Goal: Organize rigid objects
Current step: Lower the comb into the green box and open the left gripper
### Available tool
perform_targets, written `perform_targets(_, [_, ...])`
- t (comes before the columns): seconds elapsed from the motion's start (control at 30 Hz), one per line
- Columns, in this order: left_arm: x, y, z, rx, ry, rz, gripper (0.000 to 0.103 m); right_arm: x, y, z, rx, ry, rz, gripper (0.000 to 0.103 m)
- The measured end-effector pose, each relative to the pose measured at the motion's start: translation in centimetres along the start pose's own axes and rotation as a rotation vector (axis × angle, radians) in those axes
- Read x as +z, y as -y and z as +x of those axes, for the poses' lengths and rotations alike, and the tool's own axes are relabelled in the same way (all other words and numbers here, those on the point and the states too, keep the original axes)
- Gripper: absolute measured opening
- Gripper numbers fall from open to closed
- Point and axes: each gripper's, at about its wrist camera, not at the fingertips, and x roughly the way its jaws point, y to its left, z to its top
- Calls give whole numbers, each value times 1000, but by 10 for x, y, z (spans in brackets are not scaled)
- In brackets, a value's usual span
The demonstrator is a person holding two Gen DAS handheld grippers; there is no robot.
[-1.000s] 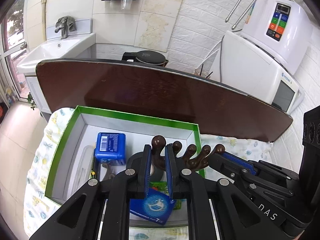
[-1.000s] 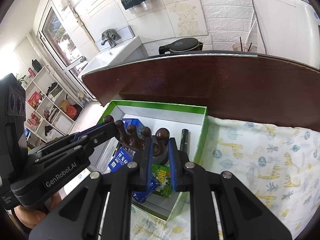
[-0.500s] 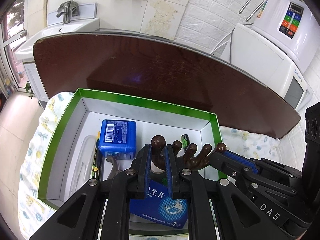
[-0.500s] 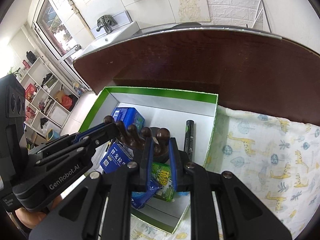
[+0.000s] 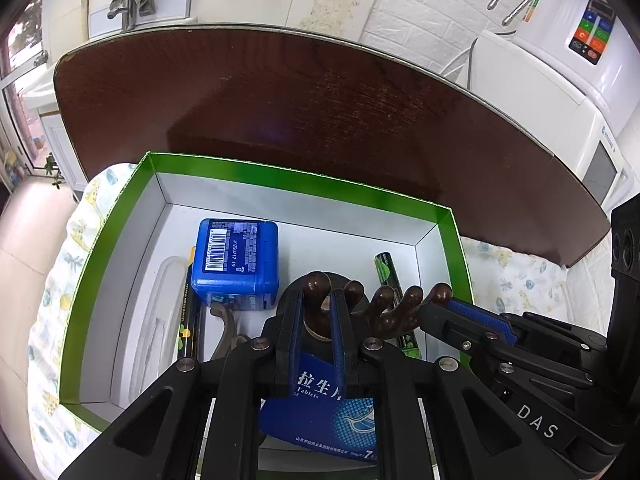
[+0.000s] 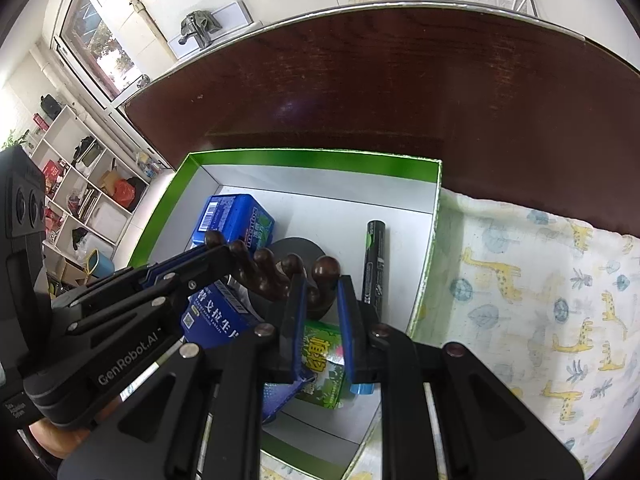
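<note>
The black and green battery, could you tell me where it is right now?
The battery lies inside the green box, along its right-hand wall in the right wrist view, just right of the brown wooden piece that both grippers hold.

Green-rimmed white box, blue tin, giraffe-print cloth, dark-brown table

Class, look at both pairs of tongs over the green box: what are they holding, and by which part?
Both grip one brown wooden knobbed piece: the left tongs pinch one end knob, the right tongs the opposite end knob.
</note>
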Motion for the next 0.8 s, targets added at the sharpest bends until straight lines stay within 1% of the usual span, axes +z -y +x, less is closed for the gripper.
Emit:
perform_targets(0.2, [1,-1,5,8,-15,2,12,0,3,6,-1,-12,7,16])
perform_targets(0.37, [0,-3,16,19,-46,1,12,0,6,12,-6,-33,13,16])
perform_targets(0.5, [1,-2,19,29,-43,5,12,2,6,14,-10,-33,11,17])
perform_targets(0.7, [5,-8,24,9,-52,-25,12,8,11,17,11,-28,37,17])
perform_targets(0.8, [5,-7,25,1,-49,-25,12,10,9,16,18,-28,38,17])
